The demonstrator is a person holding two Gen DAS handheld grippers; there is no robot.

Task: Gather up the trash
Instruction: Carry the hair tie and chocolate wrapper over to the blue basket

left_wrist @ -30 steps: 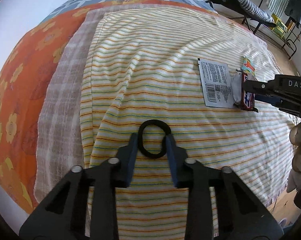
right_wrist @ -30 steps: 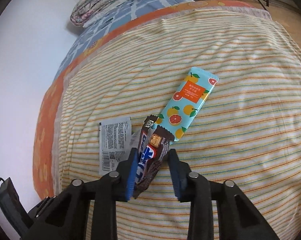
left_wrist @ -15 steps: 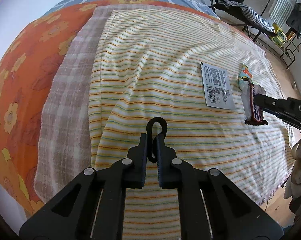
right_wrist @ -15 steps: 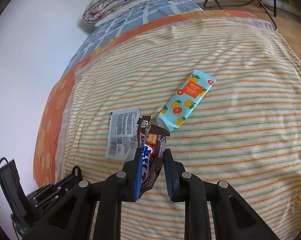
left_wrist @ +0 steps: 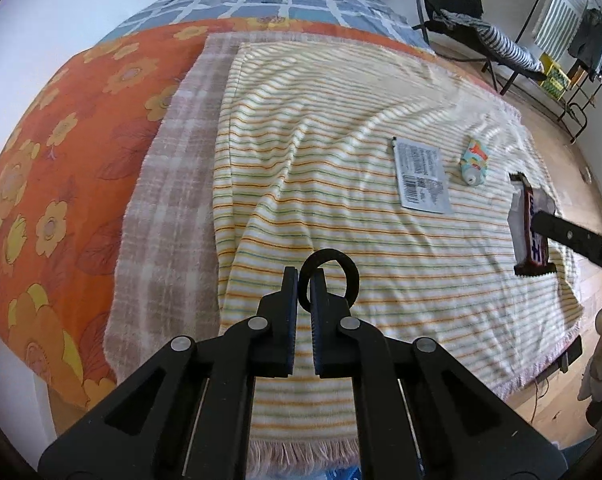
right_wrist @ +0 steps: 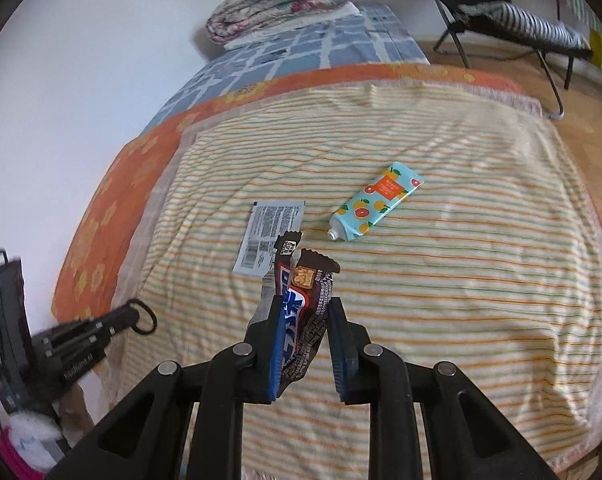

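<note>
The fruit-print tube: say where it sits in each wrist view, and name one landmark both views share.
Left wrist: fruit-print tube lies at the right on the striped blanket, just right of the white sachet.
Right wrist: the tube lies above centre, right of the sachet, beyond the held candy wrapper.
Shared landmark: the white sachet.

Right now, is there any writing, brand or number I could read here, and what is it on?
Nothing reads clearly.
candy wrapper: big white letters on blue, creased and partly hidden, not legible; its small white code patch is blurred.
white sachet: fine print and a barcode, too small.
fruit-printed tube: orange label, too small.
left hand-held gripper: white lettering on its body, blurred.
</note>
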